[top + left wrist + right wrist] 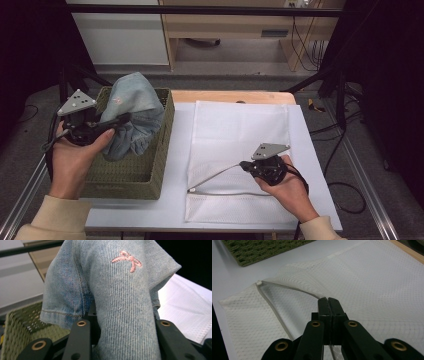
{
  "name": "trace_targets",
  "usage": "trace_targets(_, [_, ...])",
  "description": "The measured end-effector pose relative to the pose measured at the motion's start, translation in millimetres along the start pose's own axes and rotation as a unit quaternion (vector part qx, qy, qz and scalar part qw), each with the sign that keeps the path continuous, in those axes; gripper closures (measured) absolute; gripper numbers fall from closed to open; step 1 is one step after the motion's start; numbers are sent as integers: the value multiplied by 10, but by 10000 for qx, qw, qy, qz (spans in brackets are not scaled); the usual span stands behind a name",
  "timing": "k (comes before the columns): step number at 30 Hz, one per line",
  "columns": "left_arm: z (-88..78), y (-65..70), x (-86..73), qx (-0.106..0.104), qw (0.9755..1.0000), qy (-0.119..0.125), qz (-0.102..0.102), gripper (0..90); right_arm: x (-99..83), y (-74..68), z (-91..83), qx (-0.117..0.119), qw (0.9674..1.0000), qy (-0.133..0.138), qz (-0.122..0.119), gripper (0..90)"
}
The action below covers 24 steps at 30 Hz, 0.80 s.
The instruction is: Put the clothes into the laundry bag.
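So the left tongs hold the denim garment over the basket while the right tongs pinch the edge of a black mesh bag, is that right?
Not quite: the mesh bag is white, as the high view shows. The left tongs do hold the denim garment over the basket, and the right tongs pinch the bag's edge.

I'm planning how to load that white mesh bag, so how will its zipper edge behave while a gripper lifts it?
Probably floppy: where the right gripper pinches the mesh bag, only that zipper edge rises and the rest lies flat. It looks thin and light. The opening may sag shut once released, so the denim garment likely needs it held.
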<state>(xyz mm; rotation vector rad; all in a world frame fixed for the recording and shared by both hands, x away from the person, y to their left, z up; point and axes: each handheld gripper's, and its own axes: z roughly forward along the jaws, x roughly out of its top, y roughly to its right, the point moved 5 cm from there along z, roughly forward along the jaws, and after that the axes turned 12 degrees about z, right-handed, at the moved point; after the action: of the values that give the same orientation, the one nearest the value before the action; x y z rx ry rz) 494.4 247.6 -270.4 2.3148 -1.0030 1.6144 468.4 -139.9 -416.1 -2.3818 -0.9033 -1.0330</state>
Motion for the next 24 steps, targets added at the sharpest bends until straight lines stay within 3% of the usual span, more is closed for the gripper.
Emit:
trace_targets(6, [69, 44, 98, -157, 9998, 120, 101, 634, 48, 21, 8, 4, 9998, -186, -61, 897])
trace_targets(9, [120, 79, 136, -183, 9994, 149, 244, 634, 36, 21, 18, 41, 9997, -217, -58, 897])
trace_targets(16, [171, 197, 188, -128, 9994, 183, 253, 633, 27, 44, -5, 66, 9998, -207, -3, 896])
trace_targets(19, [191, 273, 217, -171, 9995, 197, 202, 633, 23, 53, -12, 80, 9997, -208, 25, 897])
trace_targets(24, [272, 360, 306, -228, 9989, 284, 290, 633, 15, 60, -18, 127, 9997, -206, 26, 897])
